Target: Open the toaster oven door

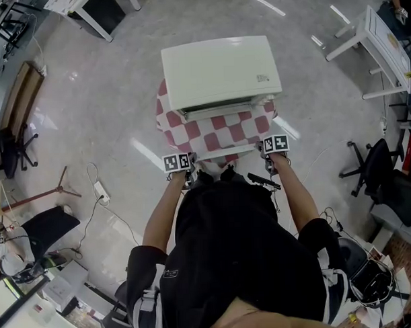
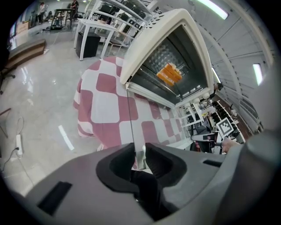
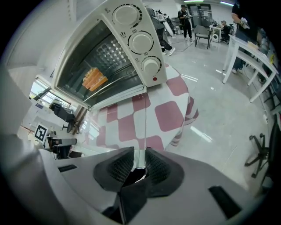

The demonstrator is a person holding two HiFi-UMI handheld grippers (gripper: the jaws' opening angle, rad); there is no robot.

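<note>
A cream toaster oven (image 1: 219, 71) stands on a small table under a red-and-white checked cloth (image 1: 167, 121). Its glass door (image 1: 221, 132) is folded down towards me, with the white handle (image 1: 222, 152) at the near edge. My left gripper (image 1: 191, 164) is shut on the handle's left end (image 2: 140, 154). At the handle's right end (image 3: 139, 158), my right gripper (image 1: 267, 153) is shut on it too. The oven cavity (image 2: 175, 48) is open to view, with an orange slice (image 2: 169, 73) on the rack. Three knobs (image 3: 141, 41) show in the right gripper view.
White tables stand at the far right (image 1: 376, 40) and far left (image 1: 92, 9). Black office chairs (image 1: 380, 167) are at the right. A power strip with its cable (image 1: 101, 192) lies on the floor to the left. People stand far back (image 3: 185, 17).
</note>
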